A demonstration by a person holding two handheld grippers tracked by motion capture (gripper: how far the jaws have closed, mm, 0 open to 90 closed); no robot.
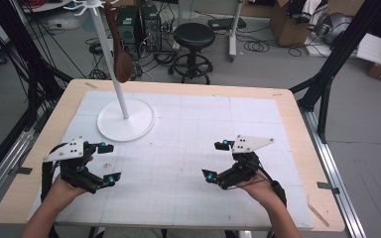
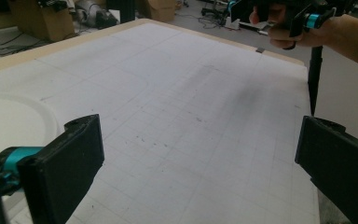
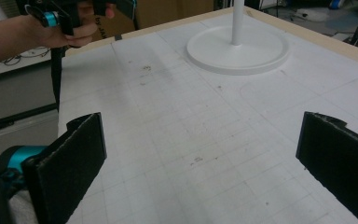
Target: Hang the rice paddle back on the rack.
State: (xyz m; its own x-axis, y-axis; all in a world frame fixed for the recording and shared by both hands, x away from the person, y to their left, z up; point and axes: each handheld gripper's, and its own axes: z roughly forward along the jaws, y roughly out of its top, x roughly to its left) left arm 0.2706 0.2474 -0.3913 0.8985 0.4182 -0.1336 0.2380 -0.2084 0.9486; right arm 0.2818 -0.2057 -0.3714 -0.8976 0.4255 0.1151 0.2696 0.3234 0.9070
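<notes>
A white stand (image 1: 125, 120) with a round base and a thin pole sits on the back left of the white grid mat (image 1: 188, 124). From a hook at its top hangs a brown wooden spoon (image 1: 121, 59). My left gripper (image 1: 109, 162) rests low over the mat's front left, jaws wide open and empty, just in front of the base. My right gripper (image 1: 216, 159) is over the front right, also open and empty. The left gripper view has its black jaws (image 2: 196, 158) spread apart, with the base's rim (image 2: 23, 112) at left. The right gripper view (image 3: 200, 154) looks toward the stand's base (image 3: 237, 49).
The wooden table edge (image 1: 297, 129) frames the mat. Behind the table stand a black stool (image 1: 194, 37), computer towers (image 1: 139, 25) and cardboard boxes (image 1: 287, 22). Black frame legs (image 1: 327, 74) rise at both sides. Cables lie on the floor.
</notes>
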